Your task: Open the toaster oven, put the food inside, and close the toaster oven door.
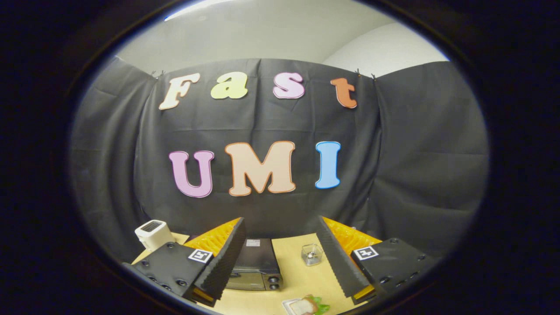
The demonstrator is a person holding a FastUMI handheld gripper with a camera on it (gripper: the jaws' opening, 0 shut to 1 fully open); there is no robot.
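Two fingers spread wide, empty, above the toaster oven.

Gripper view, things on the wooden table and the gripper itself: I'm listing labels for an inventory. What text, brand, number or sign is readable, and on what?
No text is readable.
Dark metal toaster oven: pale sticker on top, too small to read; front blurred.
Open gripper, holding nothing: square black-and-white marker beside each finger, a pattern, no words.
White boxy appliance: no text visible.
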